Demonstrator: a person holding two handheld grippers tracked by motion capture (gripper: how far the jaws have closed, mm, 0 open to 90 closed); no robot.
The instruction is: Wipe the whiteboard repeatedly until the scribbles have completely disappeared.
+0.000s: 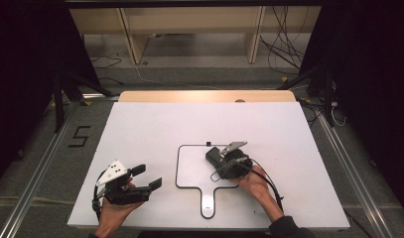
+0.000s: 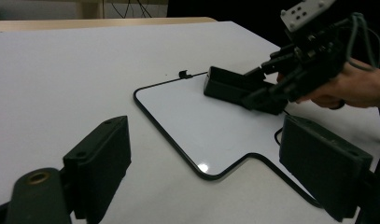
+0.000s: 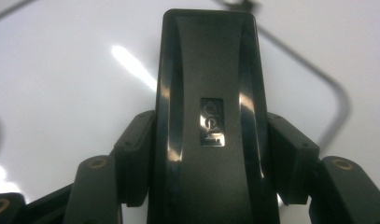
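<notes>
A small whiteboard (image 1: pixel 194 171) with a thin black frame and a handle lies on the white table. On its right part rests a black oblong eraser (image 1: pixel 213 155) with a small silver label (image 3: pixel 212 122). My right gripper (image 1: pixel 221 160) is shut on the eraser (image 3: pixel 208 70), its pads (image 3: pixel 137 154) pressing both long sides. In the left gripper view the eraser (image 2: pixel 227 84) sits flat on the whiteboard (image 2: pixel 206 126), held by the right gripper (image 2: pixel 267 86). My left gripper (image 1: pixel 148 177) hovers over the table left of the board, open, with nothing between its jaws (image 2: pixel 211 163).
The white table (image 1: pixel 150 129) has bare room to the left and behind the board. A small black clip (image 1: pixel 208 144) sits on the board's far edge. A cable (image 1: pixel 269 183) trails from the right gripper. Beyond the table are shelf legs and floor cables.
</notes>
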